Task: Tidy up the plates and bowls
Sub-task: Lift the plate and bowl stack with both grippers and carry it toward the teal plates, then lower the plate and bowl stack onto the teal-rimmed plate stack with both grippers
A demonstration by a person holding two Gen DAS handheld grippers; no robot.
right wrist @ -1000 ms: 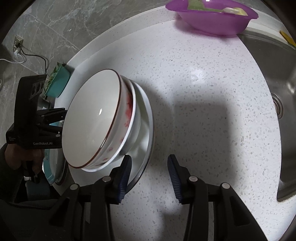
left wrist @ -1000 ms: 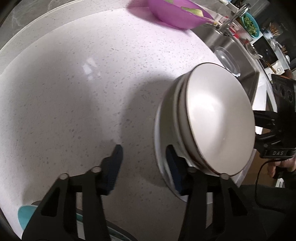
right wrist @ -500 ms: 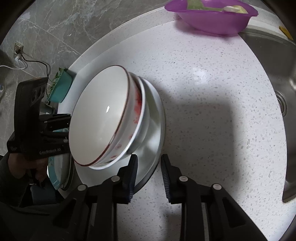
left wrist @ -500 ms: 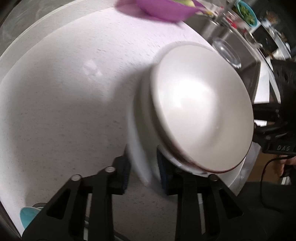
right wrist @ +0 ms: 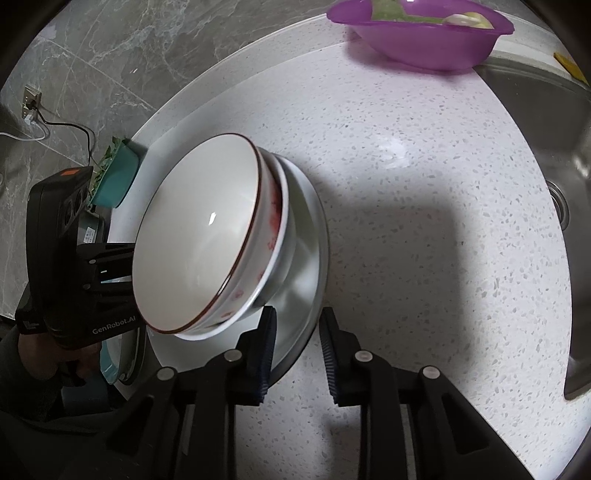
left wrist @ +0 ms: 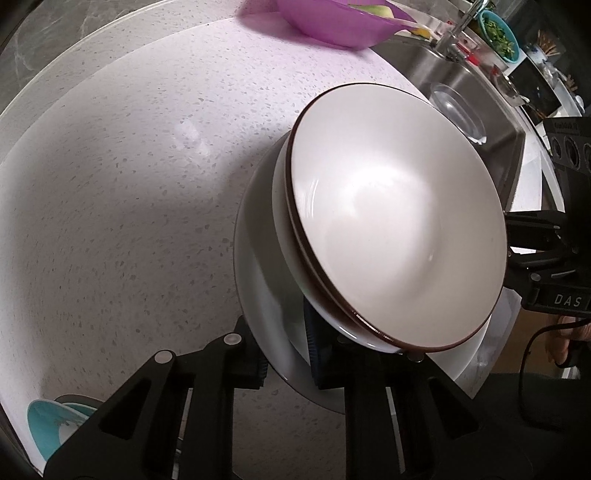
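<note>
A white plate (left wrist: pixel 258 280) carries two stacked white bowls (left wrist: pixel 391 218) with brown rims; the stack is held above the speckled counter. My left gripper (left wrist: pixel 286 354) is shut on the plate's rim on one side. My right gripper (right wrist: pixel 295 350) is shut on the plate (right wrist: pixel 306 295) at the opposite rim. The bowls (right wrist: pixel 199 243) show red flower marks on the outside in the right wrist view. Each gripper shows in the other's view, behind the stack.
A purple bowl (left wrist: pixel 332 18) with food scraps stands at the back by the steel sink (left wrist: pixel 480 96), which holds a glass dish. A teal bowl (left wrist: pixel 44 424) and a teal container (right wrist: pixel 118 177) sit at the counter's left end.
Both grippers closed on opposite edges of the plate. The plate with its bowls came up off the counter and now sits larger and nearer in both views.
</note>
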